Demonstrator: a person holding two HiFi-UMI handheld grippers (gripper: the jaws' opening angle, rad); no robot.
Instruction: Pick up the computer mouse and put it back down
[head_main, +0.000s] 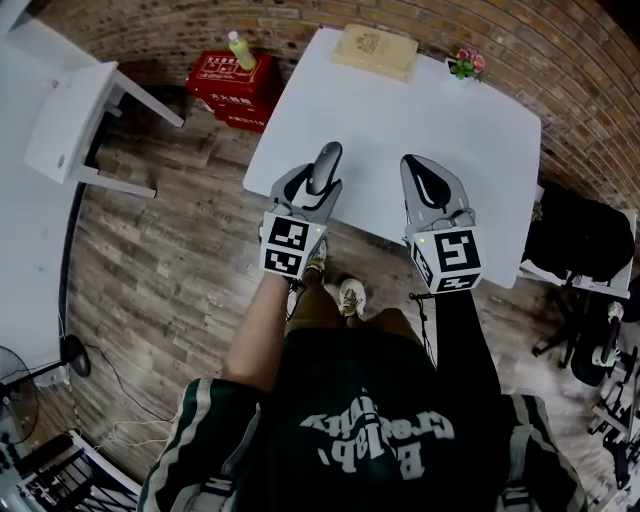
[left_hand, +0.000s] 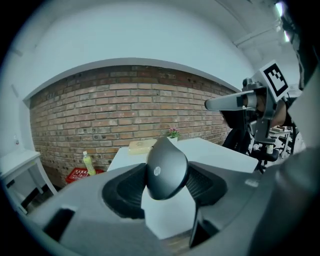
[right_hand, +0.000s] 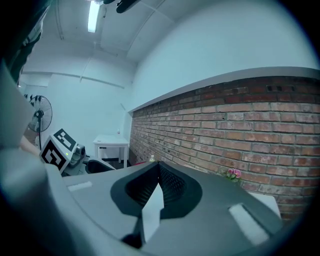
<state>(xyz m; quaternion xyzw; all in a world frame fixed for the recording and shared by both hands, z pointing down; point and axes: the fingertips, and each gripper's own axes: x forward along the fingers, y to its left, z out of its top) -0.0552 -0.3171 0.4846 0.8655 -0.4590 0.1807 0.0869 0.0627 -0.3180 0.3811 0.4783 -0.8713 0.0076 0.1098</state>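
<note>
Nearest the person, the left gripper (head_main: 318, 184) is clasping a dark grey, rounded computer mouse (left_hand: 166, 170) between its ribbed black pads, with the jaws standing partway apart on the mouse's sides. The mouse is sitting tilted, nose up, over the near edge of the white rectangular table (head_main: 470, 130). Beside it, the right gripper (right_hand: 159, 169) is holding nothing, its jaw tips meeting. Farther back, a flat tan book (head_main: 375, 50) is lying by the brick wall (left_hand: 125, 105).
</note>
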